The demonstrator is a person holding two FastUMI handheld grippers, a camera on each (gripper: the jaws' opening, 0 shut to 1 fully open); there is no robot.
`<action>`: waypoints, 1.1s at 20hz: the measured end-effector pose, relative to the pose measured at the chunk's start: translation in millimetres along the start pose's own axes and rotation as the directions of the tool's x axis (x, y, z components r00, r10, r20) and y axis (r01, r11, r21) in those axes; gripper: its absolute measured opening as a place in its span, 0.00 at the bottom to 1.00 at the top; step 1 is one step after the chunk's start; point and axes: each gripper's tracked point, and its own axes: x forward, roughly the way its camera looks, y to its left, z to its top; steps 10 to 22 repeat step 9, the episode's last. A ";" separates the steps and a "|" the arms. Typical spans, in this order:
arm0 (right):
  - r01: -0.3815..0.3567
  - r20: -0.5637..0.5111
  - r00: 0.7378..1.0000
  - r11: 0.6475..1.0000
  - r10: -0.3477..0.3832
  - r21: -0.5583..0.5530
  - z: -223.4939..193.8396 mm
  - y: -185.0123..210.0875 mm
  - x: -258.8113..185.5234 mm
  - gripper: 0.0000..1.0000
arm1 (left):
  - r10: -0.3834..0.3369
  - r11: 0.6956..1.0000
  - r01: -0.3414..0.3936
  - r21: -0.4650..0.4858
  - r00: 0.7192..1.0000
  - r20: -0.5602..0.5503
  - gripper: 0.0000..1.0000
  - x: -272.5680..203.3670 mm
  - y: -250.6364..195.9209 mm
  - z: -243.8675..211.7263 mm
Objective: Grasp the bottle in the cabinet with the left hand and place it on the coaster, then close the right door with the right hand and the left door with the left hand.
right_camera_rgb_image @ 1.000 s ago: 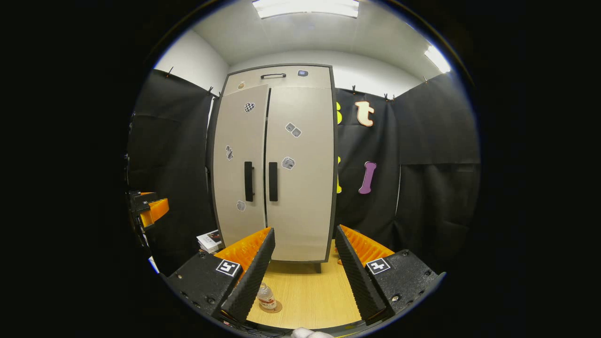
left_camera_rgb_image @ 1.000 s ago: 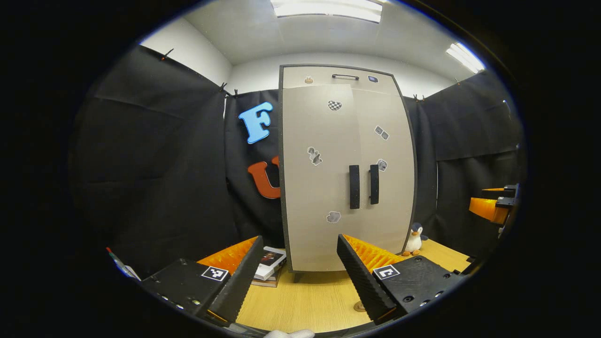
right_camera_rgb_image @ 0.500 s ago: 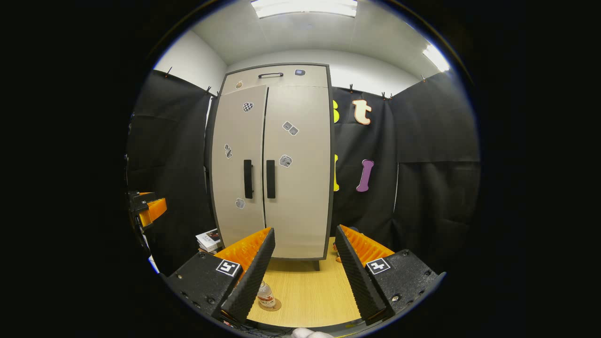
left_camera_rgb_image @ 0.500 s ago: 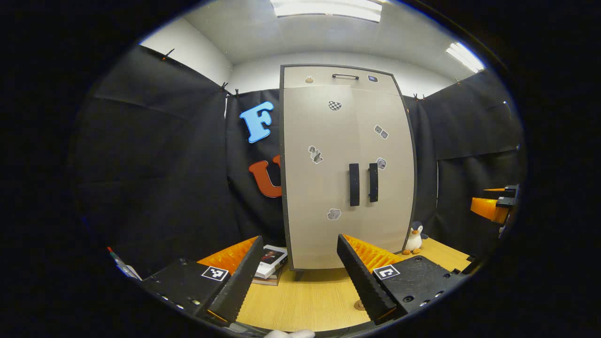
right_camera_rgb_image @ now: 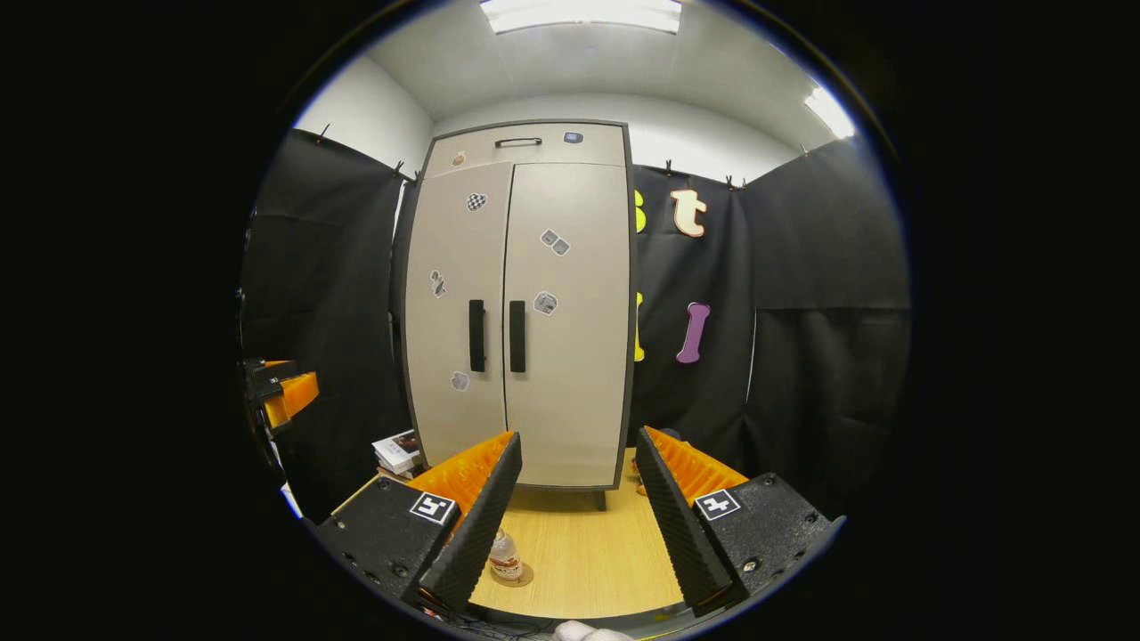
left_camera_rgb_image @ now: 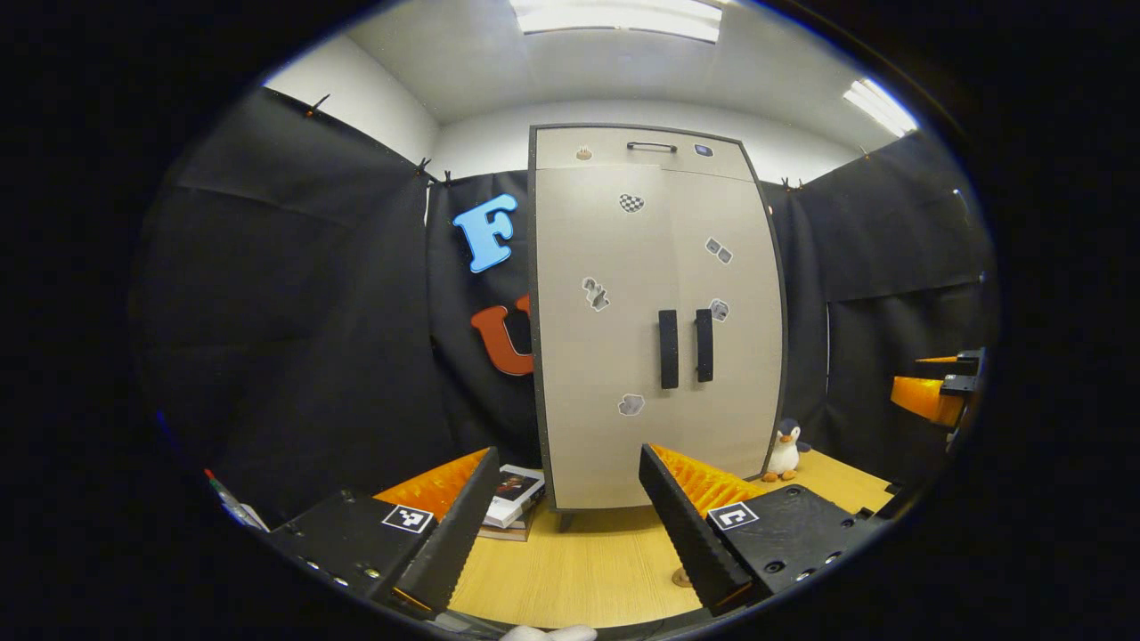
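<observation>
- Now seems to be the very end of the task: both doors of the cabinet look flush, left door and right door meeting in one thin seam, handles side by side.
- To finish well: check the seam from top to bottom and, if any gap is seen on the left door, press with a flat finger side near the left handle, not on the edge, and gently, so as not to rock the cabinet.
- Left gripper: jaws spread wide, holding nothing, well apart from the cabinet.
- Right gripper: jaws also spread wide and empty, low above the table, facing the doors.
- Bottle: standing upright on the round coaster on the table, partly hidden behind the left finger of the right gripper; so placing judged as done.
- To keep in mind when pulling the hands back: stay clear of the bottle, as light and easy to tip.
- Surface: light wooden table, smooth, with the cabinet standing on short feet at the back.
- Beside the cabinet: a small stack of books on its left, a toy penguin on its right.
- Room: black cloth walls around, white ceiling with bright lamps above.
</observation>
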 end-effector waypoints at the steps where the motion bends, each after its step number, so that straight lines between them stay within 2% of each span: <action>1: 0.000 0.000 1.000 1.000 0.000 0.002 -0.3 0.5 -0.9 0.80 | 0.000 1.000 0.000 -0.002 1.000 -0.001 0.96 0.0 -0.4 -0.5; 22: -0.014 0.010 1.000 1.000 0.014 0.004 4.2 0.5 -0.9 0.80 | 0.009 1.000 -0.009 -0.001 1.000 0.001 0.96 -0.8 -1.6 1.5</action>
